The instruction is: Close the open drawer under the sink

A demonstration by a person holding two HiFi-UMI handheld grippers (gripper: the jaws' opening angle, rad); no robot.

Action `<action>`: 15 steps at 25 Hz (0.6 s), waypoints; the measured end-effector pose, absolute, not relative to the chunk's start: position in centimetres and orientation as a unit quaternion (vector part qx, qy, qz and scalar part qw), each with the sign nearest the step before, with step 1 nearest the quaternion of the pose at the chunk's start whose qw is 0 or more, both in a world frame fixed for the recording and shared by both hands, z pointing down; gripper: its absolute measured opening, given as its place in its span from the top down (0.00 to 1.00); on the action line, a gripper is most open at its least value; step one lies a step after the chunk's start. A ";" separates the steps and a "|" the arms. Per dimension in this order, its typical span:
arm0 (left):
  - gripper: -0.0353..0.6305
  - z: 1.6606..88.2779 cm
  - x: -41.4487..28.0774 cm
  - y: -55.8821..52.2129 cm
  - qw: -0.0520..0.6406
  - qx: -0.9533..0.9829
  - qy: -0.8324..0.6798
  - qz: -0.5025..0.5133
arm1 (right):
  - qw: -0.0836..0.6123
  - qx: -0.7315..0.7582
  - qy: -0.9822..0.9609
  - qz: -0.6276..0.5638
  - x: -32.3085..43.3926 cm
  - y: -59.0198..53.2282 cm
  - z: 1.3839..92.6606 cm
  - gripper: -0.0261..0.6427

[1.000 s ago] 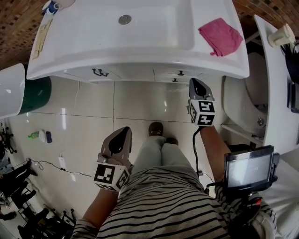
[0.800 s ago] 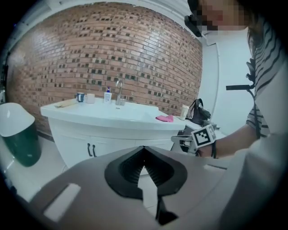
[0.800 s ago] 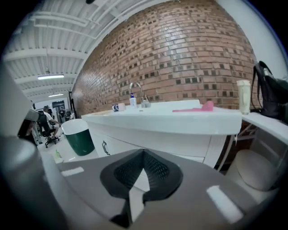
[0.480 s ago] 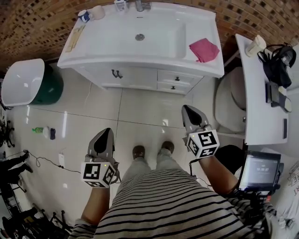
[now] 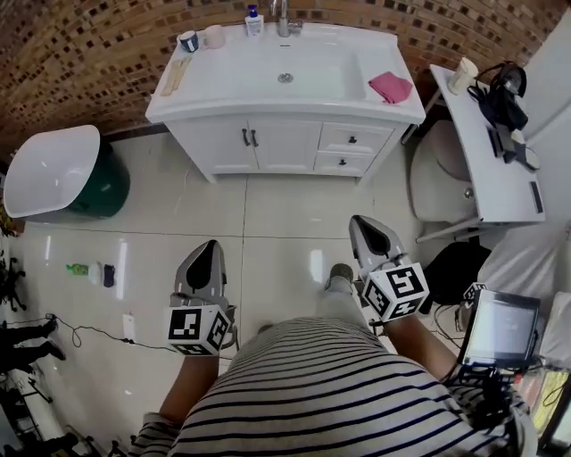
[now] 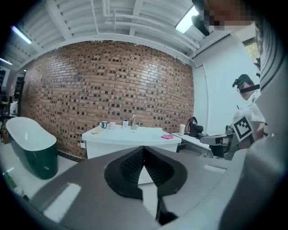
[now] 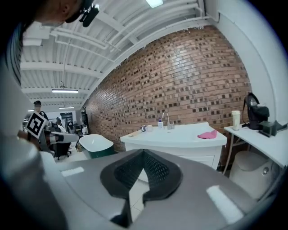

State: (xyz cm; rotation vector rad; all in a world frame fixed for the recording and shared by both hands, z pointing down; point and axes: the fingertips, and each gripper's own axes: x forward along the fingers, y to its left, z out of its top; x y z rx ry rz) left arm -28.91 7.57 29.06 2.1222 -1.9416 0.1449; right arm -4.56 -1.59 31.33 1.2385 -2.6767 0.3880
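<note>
The white sink cabinet (image 5: 285, 107) stands against the brick wall at the top of the head view. Its two small drawers (image 5: 354, 139) on the right side look flush with the front, each with a dark knob. Both grippers hang well back from it over the tiled floor. My left gripper (image 5: 211, 247) is shut and holds nothing, and so is my right gripper (image 5: 362, 223). In the left gripper view the cabinet (image 6: 130, 137) shows far off beyond the shut left gripper (image 6: 143, 148). The right gripper view shows the cabinet (image 7: 180, 139) past the shut right gripper (image 7: 143, 152).
A pink cloth (image 5: 390, 87), cups and a soap bottle (image 5: 254, 20) sit on the sink top. A white and green bathtub (image 5: 53, 174) stands at the left, a toilet (image 5: 437, 183) and a white side table (image 5: 486, 147) at the right. Small bottles (image 5: 89, 270) and a cable lie on the floor.
The view has drawn back from the cabinet, now seen whole and farther off. The right gripper, close by the drawers a second ago, is now well away from them.
</note>
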 end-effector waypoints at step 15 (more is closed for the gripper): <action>0.92 25.9 -30.8 21.9 0.115 0.787 -0.606 0.027 | 0.072 0.453 -0.882 0.105 -12.1 18.4 25.1 0.96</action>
